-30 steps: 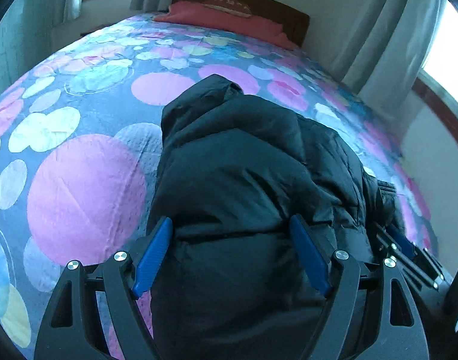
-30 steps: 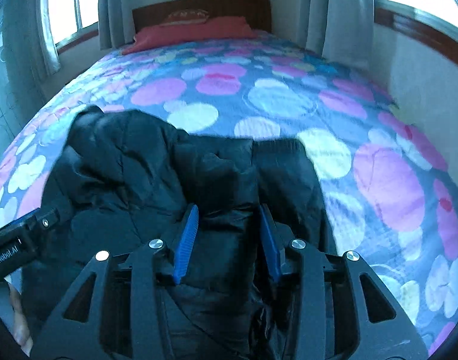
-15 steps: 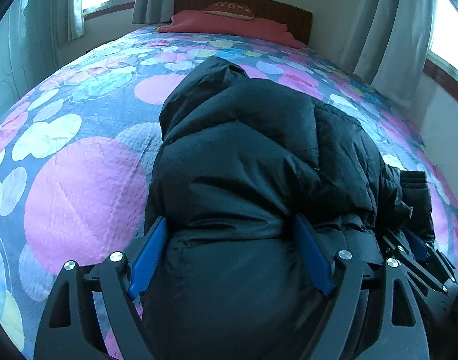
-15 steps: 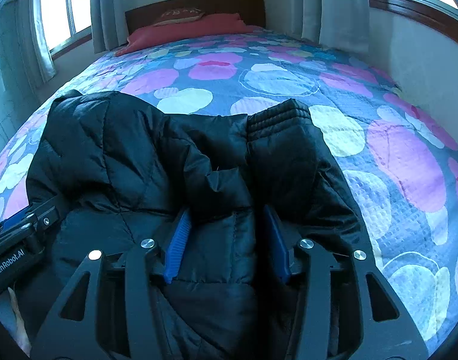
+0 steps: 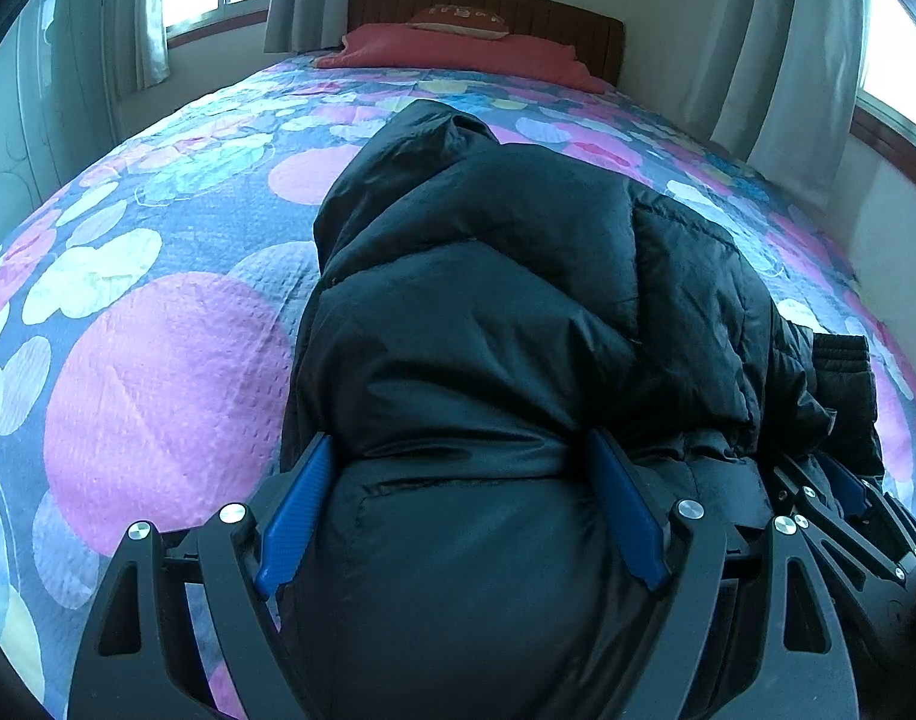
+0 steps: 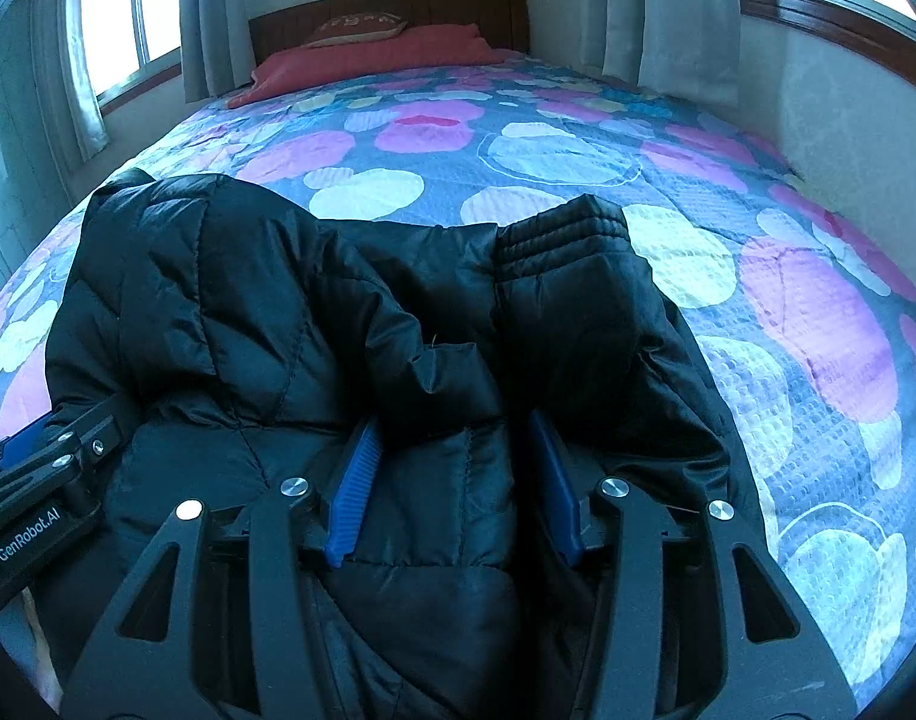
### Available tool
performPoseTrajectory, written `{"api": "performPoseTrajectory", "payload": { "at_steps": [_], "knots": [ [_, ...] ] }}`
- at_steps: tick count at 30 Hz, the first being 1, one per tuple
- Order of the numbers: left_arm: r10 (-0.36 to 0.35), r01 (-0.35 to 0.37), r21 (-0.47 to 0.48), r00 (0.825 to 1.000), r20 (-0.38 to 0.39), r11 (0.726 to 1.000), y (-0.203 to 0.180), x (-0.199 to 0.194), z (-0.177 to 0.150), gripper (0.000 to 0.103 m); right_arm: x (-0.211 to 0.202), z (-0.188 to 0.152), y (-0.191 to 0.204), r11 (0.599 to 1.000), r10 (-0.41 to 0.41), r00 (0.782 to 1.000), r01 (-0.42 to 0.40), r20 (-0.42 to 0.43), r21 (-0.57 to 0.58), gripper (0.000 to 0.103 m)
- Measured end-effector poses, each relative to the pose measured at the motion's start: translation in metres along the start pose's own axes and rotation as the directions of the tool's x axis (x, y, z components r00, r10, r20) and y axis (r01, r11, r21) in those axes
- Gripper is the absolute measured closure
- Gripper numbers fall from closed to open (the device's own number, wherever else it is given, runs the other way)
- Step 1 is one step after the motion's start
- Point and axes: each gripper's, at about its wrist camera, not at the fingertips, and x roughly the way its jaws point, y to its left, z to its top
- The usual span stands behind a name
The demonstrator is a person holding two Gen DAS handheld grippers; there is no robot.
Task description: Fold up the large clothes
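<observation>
- A black puffer jacket [image 5: 488, 312] lies bunched at the near end of the bed [image 5: 158, 360], on a quilt printed with pink, white and pale blue circles.
- The left hand-held gripper [image 5: 458, 504] has its blue fingers [image 5: 296, 510] spread wide, with a thick roll of the jacket bulging up between them; the padding fills the gap and presses on both fingers, so it is clamped on the jacket.
- The right hand-held gripper [image 6: 452, 480] has its fingers [image 6: 356, 480] set narrower, pinching a quilted fold near the middle of the jacket [image 6: 278, 330].
- From the right wrist view, a ribbed cuff [image 6: 560, 234] sits at the far edge of the pile, on the right, with the sleeve running back toward the gripper.
- The two tools are close, side by side: the right one shows at the lower right edge of the left view [image 5: 848, 516], and the left one shows at the lower left of the right view [image 6: 44, 480], with "GenRobot.AI" on its body.
- At the far end of the bed, a red pillow [image 6: 374, 54] rests against a dark wooden headboard [image 6: 458, 12], with a smaller patterned cushion [image 6: 362, 27] on top.
- Pale curtains [image 6: 668, 12] hang by windows on both sides of the room.
</observation>
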Motion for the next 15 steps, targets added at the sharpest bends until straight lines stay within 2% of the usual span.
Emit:
{"api": "performPoseTrajectory", "payload": {
  "at_steps": [6, 15],
  "knots": [
    [0.001, -0.001, -0.001, 1.0, -0.003, 1.0, -0.002, -0.003, 0.0, 0.021, -0.001, 0.001, 0.0, 1.0, -0.002, 1.0, 0.002, -0.002, 0.001, 0.055],
    [-0.06, 0.059, -0.044, 0.998, -0.021, 0.997, 0.011, -0.015, 0.01, 0.021, -0.017, 0.008, -0.007, 1.0, -0.002, 1.0, 0.002, 0.013, 0.028, 0.047]
  ]
}}
